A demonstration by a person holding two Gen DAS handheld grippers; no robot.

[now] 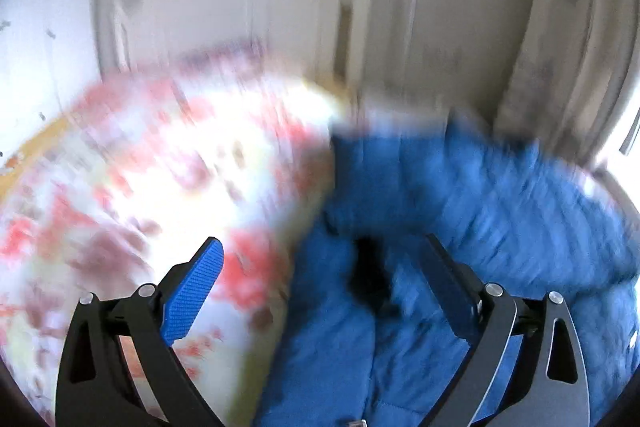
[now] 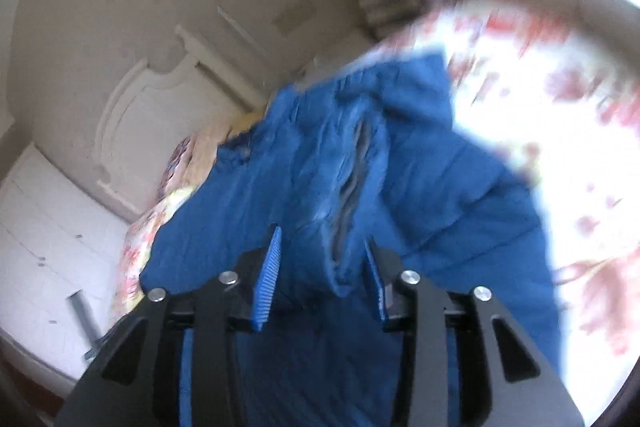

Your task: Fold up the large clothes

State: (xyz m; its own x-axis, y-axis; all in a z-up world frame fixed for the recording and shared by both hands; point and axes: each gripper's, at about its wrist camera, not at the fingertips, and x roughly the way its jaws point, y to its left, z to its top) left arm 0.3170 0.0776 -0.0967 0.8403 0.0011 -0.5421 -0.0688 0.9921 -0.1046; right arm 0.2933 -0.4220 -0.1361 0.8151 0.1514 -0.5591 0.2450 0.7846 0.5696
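The blue jacket [image 2: 320, 167] is lying rumpled on the floral bed [image 1: 120, 187]. The left tool [image 1: 324, 267] is hanging released over its edge, bedding at nine o'clock. The right tool [image 2: 322, 259] is gaping around a raised fold, not clenching it.

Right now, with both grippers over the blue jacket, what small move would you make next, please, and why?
Probably close the right gripper on the raised fold of the blue jacket: its jaws stand open with that ridge between them. The left gripper is also open, holding nothing.
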